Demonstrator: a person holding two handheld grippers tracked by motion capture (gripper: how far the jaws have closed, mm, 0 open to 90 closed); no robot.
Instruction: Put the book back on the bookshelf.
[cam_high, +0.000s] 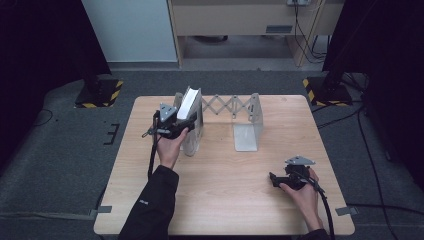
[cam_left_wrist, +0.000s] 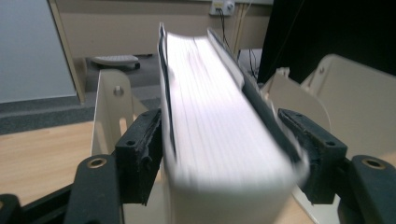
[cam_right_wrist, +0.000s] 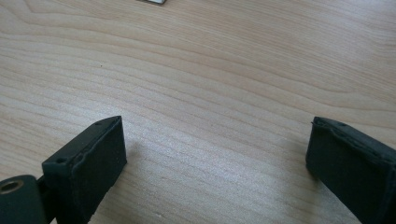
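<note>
A thick book (cam_high: 189, 102) with white pages and a dark cover stands tilted at the left end of a metal accordion book rack (cam_high: 247, 131). My left gripper (cam_high: 189, 124) reaches in from the left at the book's lower part. In the left gripper view the book (cam_left_wrist: 219, 121) runs between the two pads (cam_left_wrist: 140, 154), which stand close beside its covers without visibly squeezing; the gripper (cam_left_wrist: 224, 144) is open around it. My right gripper (cam_high: 272, 179) rests low over the wooden table (cam_high: 225, 190) near the front right. Its jaws are wide open (cam_right_wrist: 215, 149) with bare wood between them.
The rack's right divider (cam_high: 250, 120) stands free with an empty slot between it and the book. Beige rack plates (cam_left_wrist: 109, 112) flank the book. Floor stands with yellow-black bases (cam_high: 100, 92) sit beyond the table's far corners.
</note>
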